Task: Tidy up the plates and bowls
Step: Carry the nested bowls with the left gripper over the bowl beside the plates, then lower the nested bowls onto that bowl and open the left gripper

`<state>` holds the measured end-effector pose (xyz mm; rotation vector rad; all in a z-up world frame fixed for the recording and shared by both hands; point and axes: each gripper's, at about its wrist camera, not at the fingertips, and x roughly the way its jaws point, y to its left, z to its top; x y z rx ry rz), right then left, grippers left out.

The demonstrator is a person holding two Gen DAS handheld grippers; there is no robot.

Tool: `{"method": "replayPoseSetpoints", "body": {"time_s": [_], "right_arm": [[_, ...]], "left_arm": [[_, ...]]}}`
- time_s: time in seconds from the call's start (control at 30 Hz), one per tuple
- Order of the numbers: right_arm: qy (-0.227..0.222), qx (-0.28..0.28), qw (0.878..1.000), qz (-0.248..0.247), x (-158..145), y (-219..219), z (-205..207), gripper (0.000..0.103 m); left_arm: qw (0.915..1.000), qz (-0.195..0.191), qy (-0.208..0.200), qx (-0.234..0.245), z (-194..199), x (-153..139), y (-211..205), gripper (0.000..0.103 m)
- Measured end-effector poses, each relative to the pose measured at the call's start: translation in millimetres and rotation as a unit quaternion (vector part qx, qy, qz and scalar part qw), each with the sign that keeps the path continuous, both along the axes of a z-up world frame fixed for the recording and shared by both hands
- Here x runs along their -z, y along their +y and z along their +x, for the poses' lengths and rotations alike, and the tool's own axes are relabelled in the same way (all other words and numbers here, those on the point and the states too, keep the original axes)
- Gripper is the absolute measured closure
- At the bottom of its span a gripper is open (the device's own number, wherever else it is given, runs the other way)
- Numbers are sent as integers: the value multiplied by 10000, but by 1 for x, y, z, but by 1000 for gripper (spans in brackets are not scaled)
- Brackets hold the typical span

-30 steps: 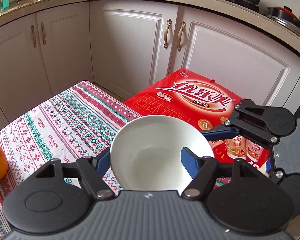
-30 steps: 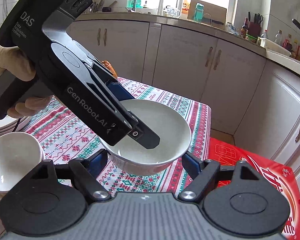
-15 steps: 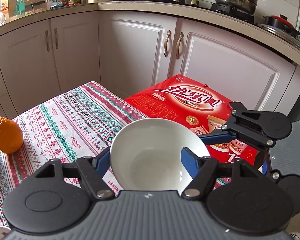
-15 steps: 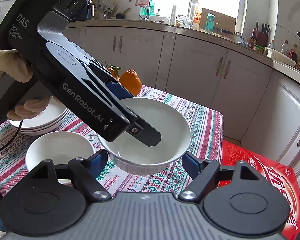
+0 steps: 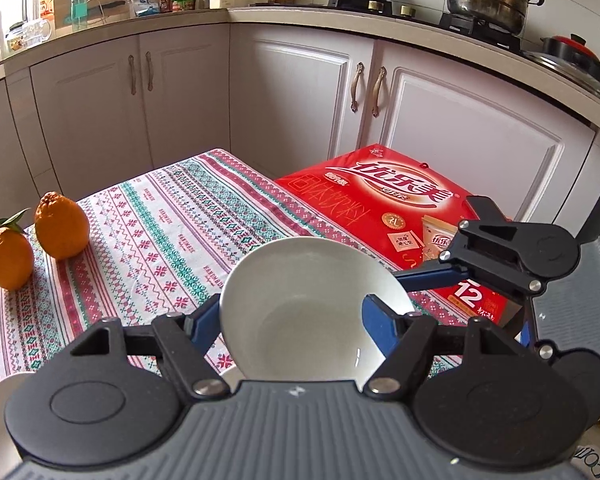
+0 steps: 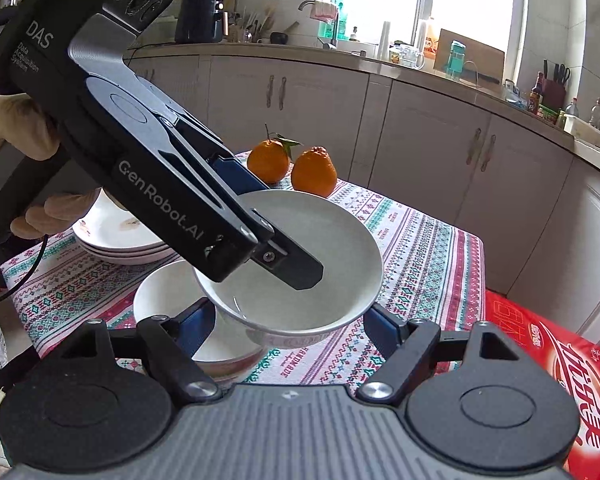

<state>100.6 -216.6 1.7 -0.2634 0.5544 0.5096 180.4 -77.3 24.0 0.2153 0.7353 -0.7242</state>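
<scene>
A white bowl [image 5: 300,312] is held in the air by both grippers. My left gripper [image 5: 288,320] is shut on its rim, one finger inside and one outside; it reaches in from the left in the right wrist view [image 6: 260,240]. My right gripper [image 6: 288,320] is shut on the bowl [image 6: 332,280] across its outside. A second white bowl [image 6: 168,296] sits on the table just below and left of the held one. A stack of white plates [image 6: 116,236] lies further left.
Two oranges [image 6: 292,164] stand at the table's far side, also in the left wrist view [image 5: 36,236]. The patterned tablecloth [image 5: 160,220] covers the table. A red carton [image 5: 396,208] lies beside the table. White kitchen cabinets [image 5: 300,92] run behind.
Both grippers have carried the bowl leftward across the table. The oranges, the second bowl and the plate stack have come into view, and the held bowl now hangs over the second bowl.
</scene>
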Motion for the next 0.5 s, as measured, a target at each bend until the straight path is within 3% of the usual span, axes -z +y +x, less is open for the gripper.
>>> {"method": "replayPoseSetpoints", "body": {"time_s": [0.5], "right_arm": [[205, -377, 9991, 35, 8, 26, -6, 18]], "left_arm": [[9991, -72, 175, -373, -13, 14, 31, 30]]}}
